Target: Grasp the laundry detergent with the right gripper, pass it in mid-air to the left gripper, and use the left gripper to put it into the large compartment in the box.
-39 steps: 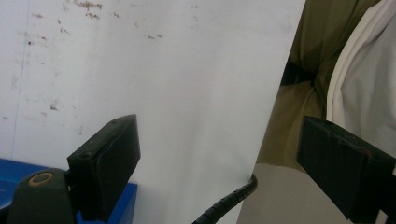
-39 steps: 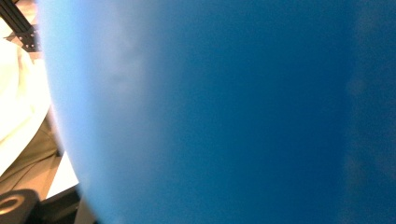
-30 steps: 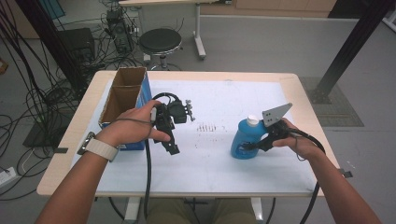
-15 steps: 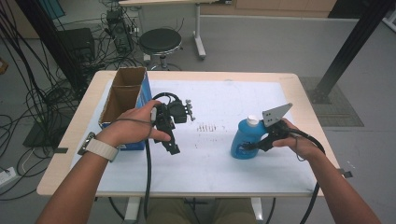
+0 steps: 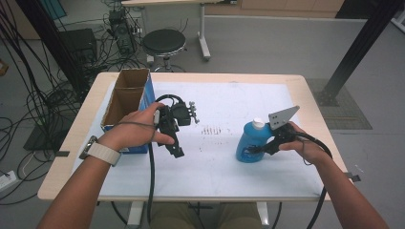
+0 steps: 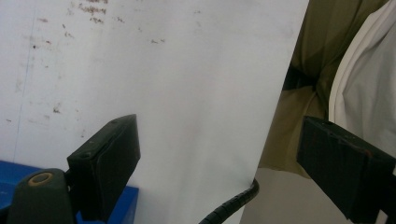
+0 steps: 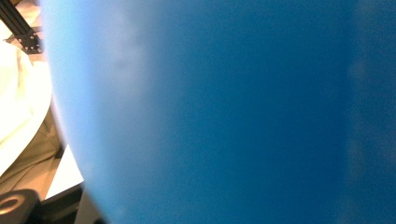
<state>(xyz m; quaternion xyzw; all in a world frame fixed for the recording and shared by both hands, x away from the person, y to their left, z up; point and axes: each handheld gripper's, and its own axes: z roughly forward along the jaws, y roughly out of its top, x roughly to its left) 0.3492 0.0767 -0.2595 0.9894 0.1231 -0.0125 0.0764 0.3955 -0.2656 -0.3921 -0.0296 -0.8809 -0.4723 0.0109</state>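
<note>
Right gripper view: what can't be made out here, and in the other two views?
- Right gripper view: the bottle sits blurred against the lens and hides the jaws.
- High view: the box interior is too dark to tell its contents; the bottle label is too small.
- Left gripper view: the box is cut off by the bottom edge.

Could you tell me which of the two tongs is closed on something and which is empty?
The right tongs grip the blue bottle standing on the table. The left tongs, near the cardboard box, stand open with nothing between their jaws.
</note>
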